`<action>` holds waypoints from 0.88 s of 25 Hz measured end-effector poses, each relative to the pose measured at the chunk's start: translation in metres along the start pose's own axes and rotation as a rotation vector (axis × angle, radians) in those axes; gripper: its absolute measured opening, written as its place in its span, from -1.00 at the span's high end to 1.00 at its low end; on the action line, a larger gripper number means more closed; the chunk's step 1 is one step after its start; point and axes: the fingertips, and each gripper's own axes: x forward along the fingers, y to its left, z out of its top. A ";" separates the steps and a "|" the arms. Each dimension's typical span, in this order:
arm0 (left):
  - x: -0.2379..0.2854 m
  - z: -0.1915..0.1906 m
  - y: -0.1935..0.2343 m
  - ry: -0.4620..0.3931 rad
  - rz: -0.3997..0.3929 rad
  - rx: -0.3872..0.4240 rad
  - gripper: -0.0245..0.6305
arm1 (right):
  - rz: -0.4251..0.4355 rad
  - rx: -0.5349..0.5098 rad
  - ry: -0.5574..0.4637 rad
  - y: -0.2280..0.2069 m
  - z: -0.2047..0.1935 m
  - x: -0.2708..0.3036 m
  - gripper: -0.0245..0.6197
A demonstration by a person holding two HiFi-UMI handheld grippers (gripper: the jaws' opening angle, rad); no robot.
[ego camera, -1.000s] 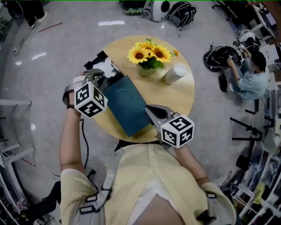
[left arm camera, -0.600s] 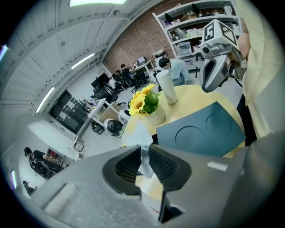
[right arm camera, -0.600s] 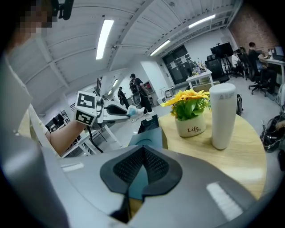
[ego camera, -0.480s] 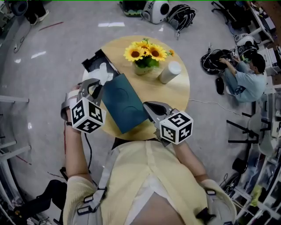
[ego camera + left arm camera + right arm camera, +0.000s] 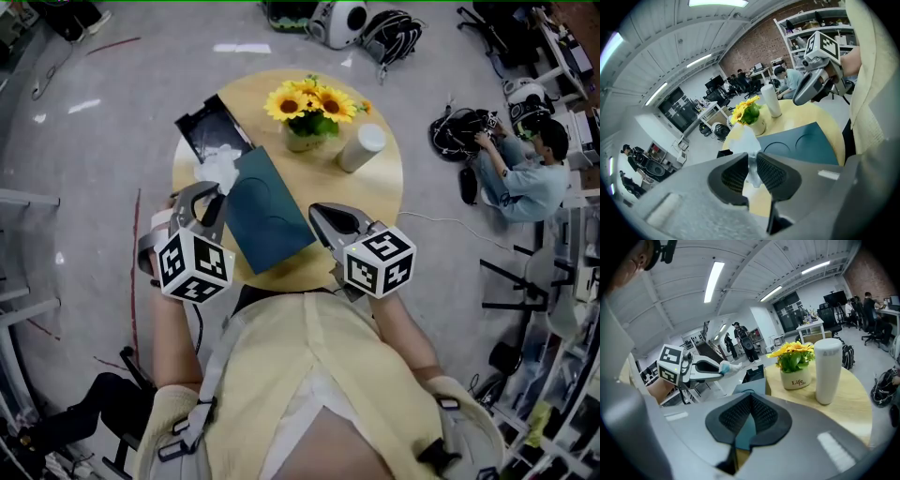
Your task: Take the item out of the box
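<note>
The left claw (image 5: 752,169) is clamped narrow on the white wrapped item (image 5: 744,140), holding it at the table's (image 5: 375,202) left edge, between the black tray (image 5: 208,127) and the teal box (image 5: 267,211). The right claw (image 5: 749,420) pinches that box's corner by the near edge. Sunflowers (image 5: 312,103) stand at the far edge.

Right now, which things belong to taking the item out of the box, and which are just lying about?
Job in hand:
black box
white wrapped item, clamped by left gripper
teal panel, clamped by right gripper

Lying about:
sunflower pot
white cylinder
backpack on the floor
</note>
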 end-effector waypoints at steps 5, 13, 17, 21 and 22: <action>-0.009 -0.002 -0.017 0.000 -0.009 -0.034 0.74 | 0.000 -0.001 -0.019 -0.001 0.001 -0.001 0.91; -0.016 -0.007 -0.034 0.022 -0.018 -0.046 0.74 | 0.014 0.008 -0.048 0.001 0.003 -0.001 0.91; -0.019 -0.006 -0.039 0.009 -0.039 -0.075 0.74 | -0.004 0.007 -0.084 0.001 0.007 -0.004 0.91; -0.018 -0.004 -0.041 0.003 -0.050 -0.081 0.74 | -0.007 0.010 -0.110 0.000 0.011 -0.006 0.91; -0.018 -0.004 -0.041 0.002 -0.051 -0.078 0.74 | -0.005 0.011 -0.113 0.001 0.012 -0.006 0.91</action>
